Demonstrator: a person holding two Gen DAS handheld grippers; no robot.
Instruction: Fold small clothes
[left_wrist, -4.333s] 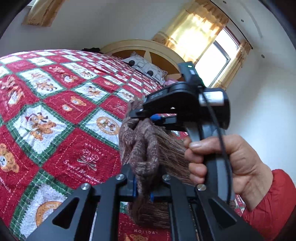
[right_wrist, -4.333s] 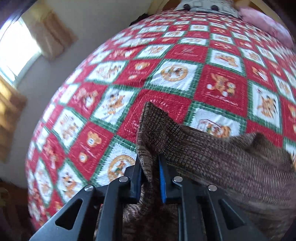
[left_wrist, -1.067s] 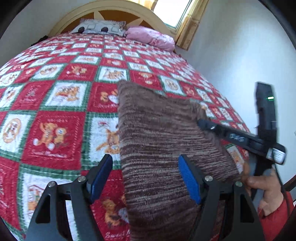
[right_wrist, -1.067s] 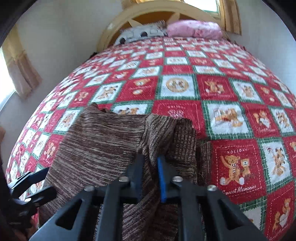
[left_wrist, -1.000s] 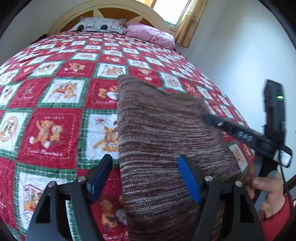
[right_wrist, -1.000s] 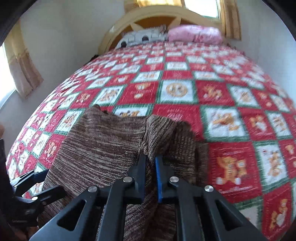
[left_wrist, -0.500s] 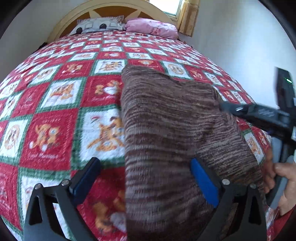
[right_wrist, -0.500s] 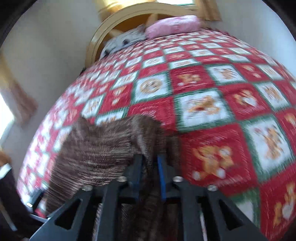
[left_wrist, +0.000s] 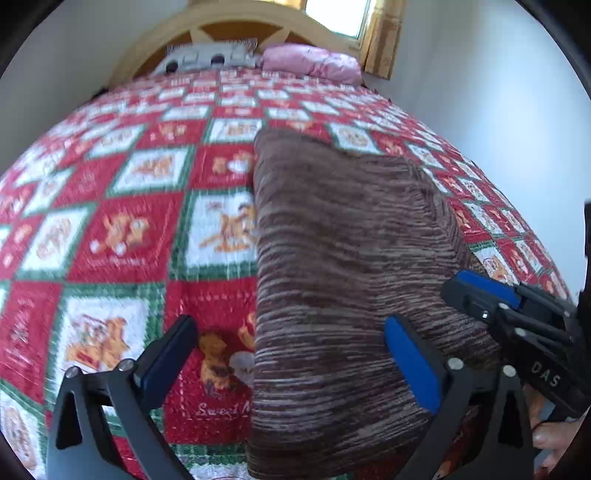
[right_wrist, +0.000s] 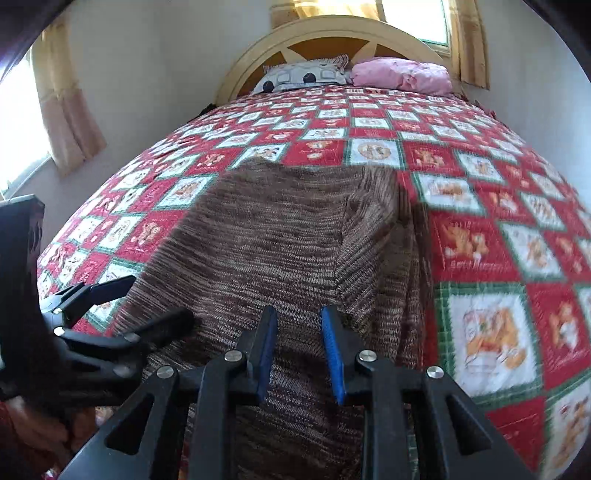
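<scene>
Directly below and ahead of both sets of jaws, flat on the bed (right_wrist: 480, 173): the knit (right_wrist: 280, 236), long axis running from the near edge of the mattress away toward the headboard. Left gripper (left_wrist: 288, 354) spread as wide as it goes, holding nothing, one finger over the quilt left of the cloth, the other over its near middle, so the knit's left edge runs between the fingers. Right gripper (right_wrist: 297, 332) parted only a little, also holding nothing, no cloth pinched between the pads, poised above the near middle of the knit. Judged equally close to the near hem, both of them; left better placed for the left edge, right for the doubled-over right side. Brown and cream, marled, horizontal ribbing, thick and soft-looking. Roughly rectangular, narrowing toward the far end. Along the right side a flap laid inward over the body, its fold line slanting toward the far right corner. Far edge slightly uneven, a small peak at the far left corner. Beyond it, bare quilt, then pillows.
</scene>
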